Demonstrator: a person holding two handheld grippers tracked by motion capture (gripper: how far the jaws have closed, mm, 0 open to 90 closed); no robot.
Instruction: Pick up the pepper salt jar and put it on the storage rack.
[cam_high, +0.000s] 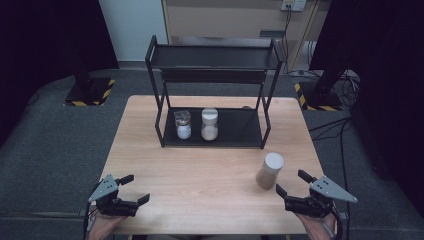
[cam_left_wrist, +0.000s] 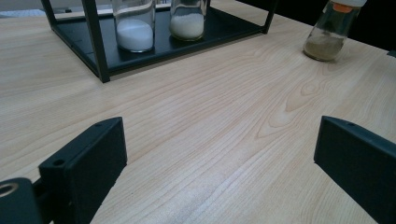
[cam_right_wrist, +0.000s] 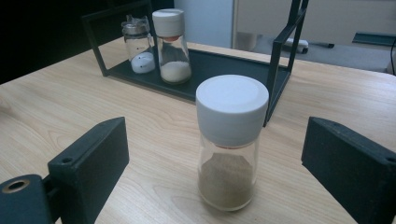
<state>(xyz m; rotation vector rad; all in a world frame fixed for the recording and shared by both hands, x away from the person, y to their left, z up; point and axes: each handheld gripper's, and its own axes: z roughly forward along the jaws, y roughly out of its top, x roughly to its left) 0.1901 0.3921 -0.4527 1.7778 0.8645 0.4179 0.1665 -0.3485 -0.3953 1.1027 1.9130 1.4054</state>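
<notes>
A glass jar with a white cap and brown powder (cam_high: 270, 170) (cam_right_wrist: 230, 140) (cam_left_wrist: 329, 30) stands upright on the wooden table, right of centre. My right gripper (cam_high: 296, 183) (cam_right_wrist: 215, 172) is open just in front of it, jaws either side but not touching. On the bottom shelf of a black two-tier rack (cam_high: 212, 136) (cam_right_wrist: 219, 65) (cam_left_wrist: 140, 53) stand a clear-lidded jar of white powder (cam_high: 183, 125) (cam_right_wrist: 137, 44) (cam_left_wrist: 134, 23) and a white-capped jar of pale powder (cam_high: 209, 124) (cam_right_wrist: 171, 44) (cam_left_wrist: 187, 18). My left gripper (cam_high: 136, 188) (cam_left_wrist: 219, 158) is open over bare wood at the front left.
The rack's top shelf (cam_high: 215, 56) holds nothing. The table's front edge (cam_high: 210, 232) lies just behind both grippers. Stand bases with yellow-black tape (cam_high: 90, 92) and cables (cam_high: 345, 90) sit on the grey floor beyond the table.
</notes>
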